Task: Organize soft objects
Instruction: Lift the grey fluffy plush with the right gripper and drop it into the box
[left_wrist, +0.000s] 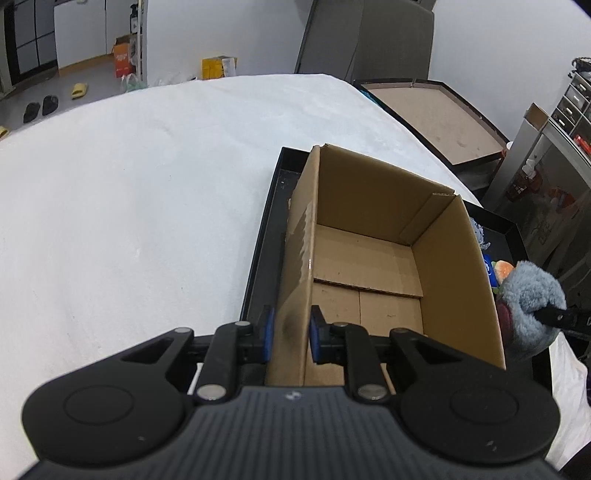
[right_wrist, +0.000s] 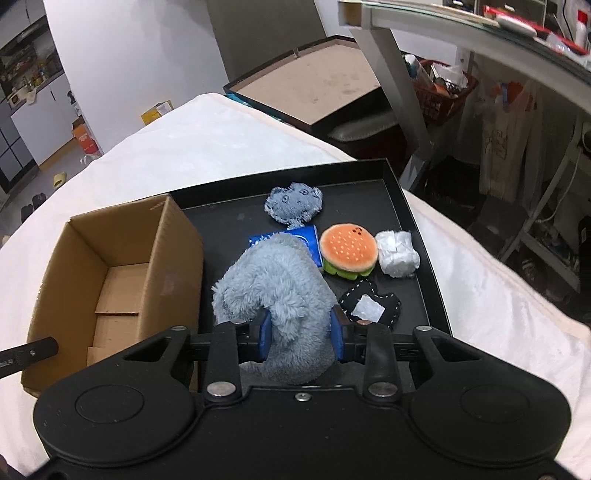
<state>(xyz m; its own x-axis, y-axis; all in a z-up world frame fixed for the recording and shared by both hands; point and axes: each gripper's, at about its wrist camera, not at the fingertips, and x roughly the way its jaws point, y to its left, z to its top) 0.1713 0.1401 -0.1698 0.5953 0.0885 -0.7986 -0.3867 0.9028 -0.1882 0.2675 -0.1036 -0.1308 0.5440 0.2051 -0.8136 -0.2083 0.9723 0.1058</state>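
An open, empty cardboard box stands at the left end of a black tray. My left gripper is shut on the box's near left wall. My right gripper is shut on a fluffy grey-blue plush, held above the tray just right of the box; the plush shows at the right edge of the left wrist view. On the tray lie a denim patch toy, a blue packet, a plush burger, a white wrapped bundle and a black stitched pad.
The tray sits on a table under a white cloth. A brown-topped low table stands beyond the far edge. Metal shelving with clutter is to the right. Boxes and slippers lie on the floor far left.
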